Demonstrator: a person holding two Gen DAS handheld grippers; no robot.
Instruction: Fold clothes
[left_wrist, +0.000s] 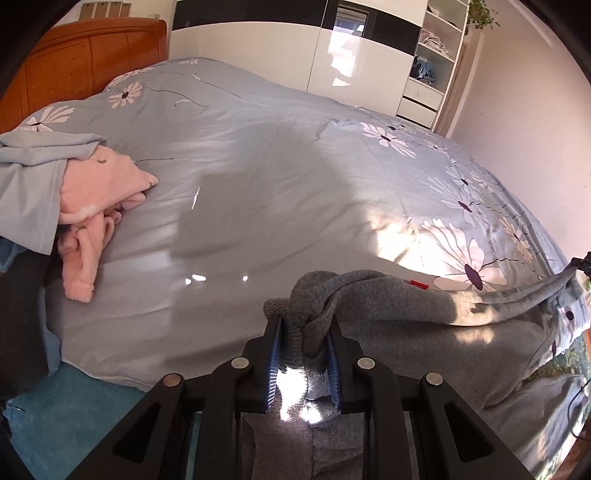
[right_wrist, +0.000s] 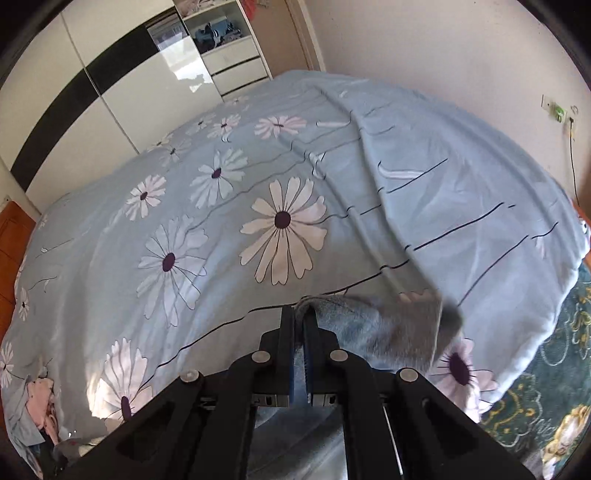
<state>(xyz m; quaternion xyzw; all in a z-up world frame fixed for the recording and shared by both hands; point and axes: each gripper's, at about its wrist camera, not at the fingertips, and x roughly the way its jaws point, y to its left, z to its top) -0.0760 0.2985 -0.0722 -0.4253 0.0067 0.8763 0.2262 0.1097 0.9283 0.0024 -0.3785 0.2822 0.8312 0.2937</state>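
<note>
A grey knit garment (left_wrist: 424, 332) hangs across the near edge of the bed, stretched between both grippers. My left gripper (left_wrist: 304, 325) is shut on a bunched ribbed hem of it, the cloth pinched between the blue pads. In the right wrist view my right gripper (right_wrist: 299, 314) is shut on another edge of the same grey garment (right_wrist: 399, 332), which trails off to the right and looks blurred. Its lower part drops below both grippers, out of sight.
The bed carries a light blue duvet (left_wrist: 258, 177) with white daisies. A pile of pink clothes (left_wrist: 99, 206) and a pale blue garment (left_wrist: 33, 177) lies at the left edge. Beyond stand an orange headboard (left_wrist: 85, 62), a glossy wardrobe (left_wrist: 295, 55) and a patterned rug (right_wrist: 554, 369).
</note>
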